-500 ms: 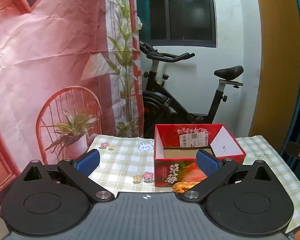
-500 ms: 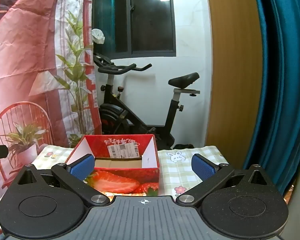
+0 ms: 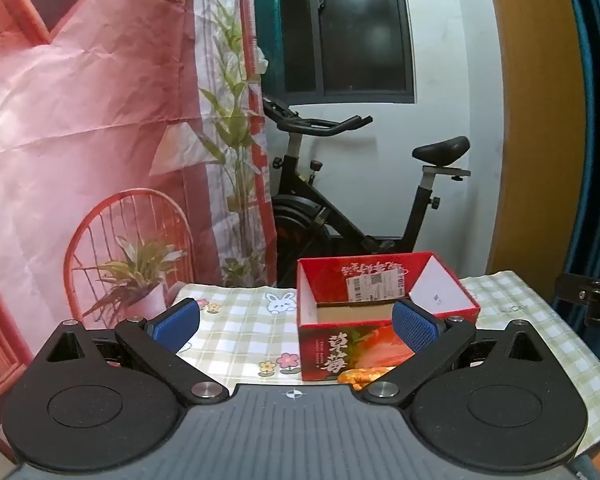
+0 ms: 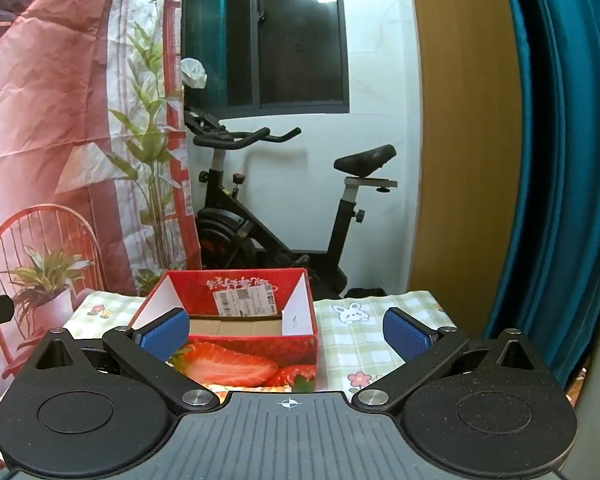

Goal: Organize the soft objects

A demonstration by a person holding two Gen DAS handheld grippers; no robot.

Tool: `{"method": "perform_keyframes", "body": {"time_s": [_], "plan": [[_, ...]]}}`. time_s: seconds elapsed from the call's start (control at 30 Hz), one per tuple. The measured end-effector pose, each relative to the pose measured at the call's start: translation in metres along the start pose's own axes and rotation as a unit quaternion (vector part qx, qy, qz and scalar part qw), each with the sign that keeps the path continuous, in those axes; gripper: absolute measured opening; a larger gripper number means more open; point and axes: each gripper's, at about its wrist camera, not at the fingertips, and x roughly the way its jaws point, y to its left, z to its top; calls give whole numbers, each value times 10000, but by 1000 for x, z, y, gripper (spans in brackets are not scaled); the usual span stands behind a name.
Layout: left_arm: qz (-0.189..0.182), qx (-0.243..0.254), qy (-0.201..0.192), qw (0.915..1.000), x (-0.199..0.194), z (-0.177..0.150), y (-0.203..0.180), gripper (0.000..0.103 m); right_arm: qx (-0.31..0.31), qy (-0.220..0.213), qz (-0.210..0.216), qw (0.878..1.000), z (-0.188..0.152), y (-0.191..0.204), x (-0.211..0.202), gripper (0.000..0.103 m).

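Both tools are spread wide with nothing between the pads. The left gripper (image 3: 296,322) and the right gripper (image 4: 286,330) both hang above the near edge of the table, aimed a bit downward. Blue ribbed pads, matte black arms.

Just past the left one there's a crinkly orange soft thing (image 3: 362,376) lying right against the front wall of the strawberry box (image 3: 340,354), mostly hidden behind the finger. The box is open-topped glossy red cardboard with a plain brown floor, and no object shows inside. It sits on a green checked tablecloth (image 3: 240,328) with bunny and flower prints, with bare cloth on either side of it.

Beyond the far table edge stands a black exercise bike (image 4: 268,216), a printed pink backdrop (image 3: 80,120) to the left, and a teal curtain (image 4: 560,160) to the right.
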Motion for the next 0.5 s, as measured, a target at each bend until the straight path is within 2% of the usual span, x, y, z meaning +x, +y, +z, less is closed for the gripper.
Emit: {"method": "perform_keyframes", "body": {"time_s": [0.1, 0.5], "plan": [[-110, -148, 14, 9998, 0, 1, 5, 103, -6, -1, -19, 10000, -7, 3, -7, 103], [-124, -239, 103, 9996, 3, 0, 3, 103, -32, 24, -12, 10000, -10, 8, -6, 103]]}}
